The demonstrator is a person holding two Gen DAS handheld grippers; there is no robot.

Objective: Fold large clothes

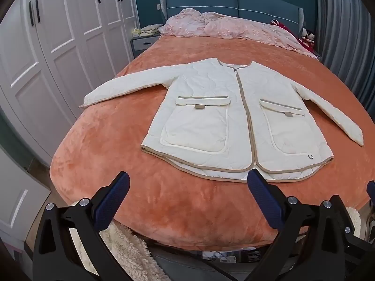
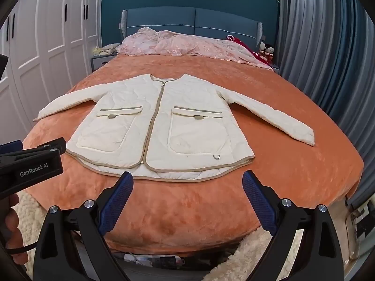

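A cream quilted jacket (image 1: 211,114) with tan trim, a zipped front and two big flap pockets lies flat, front up, on the orange bedspread (image 1: 131,140), both sleeves spread out to the sides. It also shows in the right wrist view (image 2: 161,126). My left gripper (image 1: 188,182) is open and empty, held above the foot of the bed just short of the jacket's hem. My right gripper (image 2: 187,180) is open and empty, also just short of the hem. The left gripper's body (image 2: 30,164) shows at the left edge of the right wrist view.
A crumpled pink lace cover (image 1: 225,25) lies at the head of the bed by the blue headboard (image 1: 234,2). White wardrobes (image 1: 58,35) stand on the left, grey curtains (image 1: 346,35) on the right. A fluffy cream rug (image 1: 126,253) lies at the bed's foot.
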